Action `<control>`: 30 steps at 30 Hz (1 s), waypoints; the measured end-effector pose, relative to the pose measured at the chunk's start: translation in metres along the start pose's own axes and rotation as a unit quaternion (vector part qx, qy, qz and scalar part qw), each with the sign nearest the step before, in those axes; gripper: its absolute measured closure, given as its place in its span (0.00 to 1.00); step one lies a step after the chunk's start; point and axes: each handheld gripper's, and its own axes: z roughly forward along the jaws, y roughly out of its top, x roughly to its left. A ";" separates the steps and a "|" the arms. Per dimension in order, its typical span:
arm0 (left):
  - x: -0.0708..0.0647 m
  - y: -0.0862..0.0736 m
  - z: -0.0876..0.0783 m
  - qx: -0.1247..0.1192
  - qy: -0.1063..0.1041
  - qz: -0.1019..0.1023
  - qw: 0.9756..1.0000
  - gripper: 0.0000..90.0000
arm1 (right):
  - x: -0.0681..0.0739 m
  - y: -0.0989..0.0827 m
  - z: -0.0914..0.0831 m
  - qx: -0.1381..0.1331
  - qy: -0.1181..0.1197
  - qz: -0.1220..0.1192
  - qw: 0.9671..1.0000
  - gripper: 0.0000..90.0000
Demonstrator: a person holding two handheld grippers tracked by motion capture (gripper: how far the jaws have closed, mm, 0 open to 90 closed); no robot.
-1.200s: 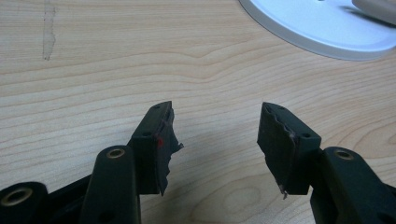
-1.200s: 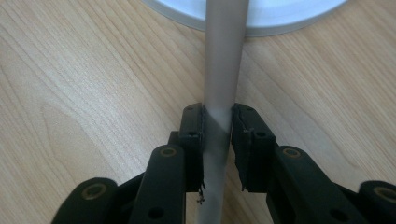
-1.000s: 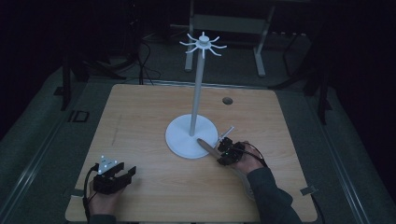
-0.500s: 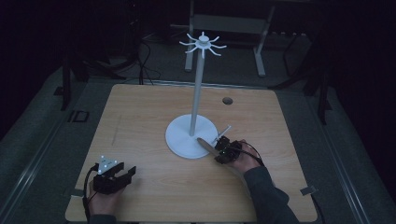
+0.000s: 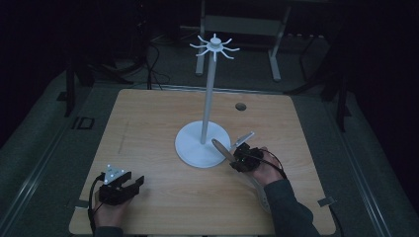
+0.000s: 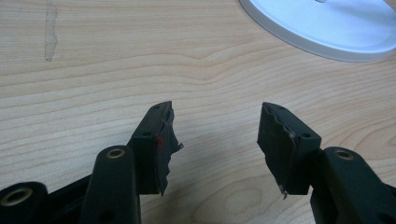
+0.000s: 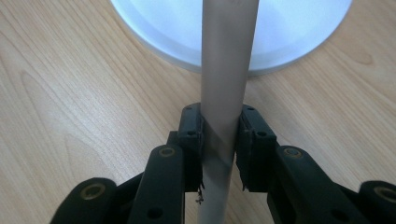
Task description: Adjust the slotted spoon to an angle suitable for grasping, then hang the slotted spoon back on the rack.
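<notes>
A white hook stand (image 5: pixel 207 98) rises from a round base (image 5: pixel 195 148) in the middle of the wooden table (image 5: pixel 148 128). My right gripper (image 5: pixel 237 159) sits just right of the base. It is shut on the flat grey handle of a long utensil (image 5: pixel 220 147), whose head reaches over the base's rim. In the right gripper view its jaws have just closed, and the pads (image 7: pixel 192 140) press both sides of the handle (image 7: pixel 229 56). My left gripper (image 5: pixel 134 185) rests at the near left, open and with nothing in it (image 6: pixel 215 135).
A small dark hole (image 5: pixel 240 106) marks the table's far side. The stand's base (image 6: pixel 327 28) lies ahead and to the right of the left gripper. Dark floor, cables and frame legs surround the table.
The right gripper has closed on the utensil's handle and lifted slightly with it. The left gripper has stayed where it was.
</notes>
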 end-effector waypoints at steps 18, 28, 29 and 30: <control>-0.001 -0.001 0.000 0.001 0.001 0.002 1.000 0.51 | -0.006 -0.007 -0.029 -0.075 -0.015 0.013 0.997 0.82; -0.001 0.000 0.000 0.000 0.000 0.002 1.000 0.51 | -0.009 -0.005 -0.041 -0.106 -0.023 0.019 0.994 0.82; -0.001 0.000 0.001 0.001 0.000 0.002 1.000 0.51 | -0.009 -0.005 -0.043 -0.112 -0.023 0.020 0.993 0.82; -0.001 0.000 0.001 0.001 0.000 0.002 1.000 0.51 | -0.010 -0.005 -0.045 -0.115 -0.024 0.021 0.993 0.82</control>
